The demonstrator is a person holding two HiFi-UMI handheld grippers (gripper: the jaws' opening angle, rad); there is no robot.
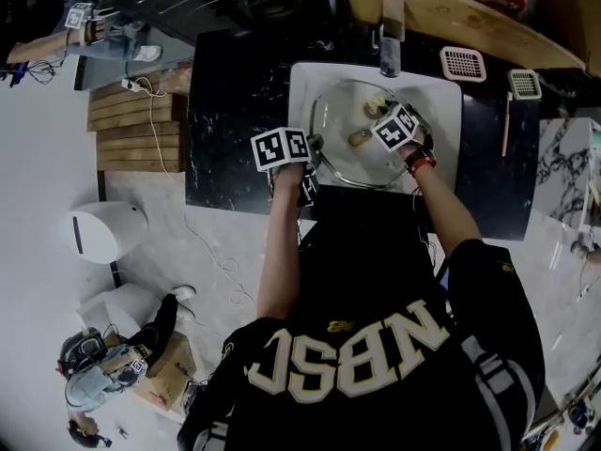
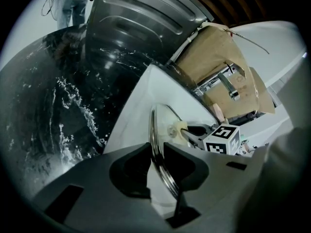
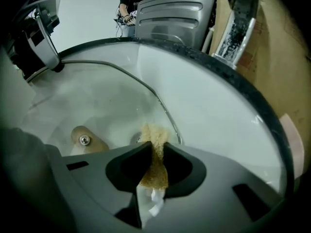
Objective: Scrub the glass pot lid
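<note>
Lying inside the white sink, the glass pot lid looked clear and round, with a thin metal rim and a tan fitting with a screw at its centre. One lid, one sponge, one sink and two grippers could be counted (plus two small gridded pieces on the black counter to the right of the faucet). The left gripper had its jaws clamped on the lid's rim at the side nearer the person. The right gripper pinched a tan sponge between its jaws, its tip at the glass near the lid's far rim. The sink held only the lid.
</note>
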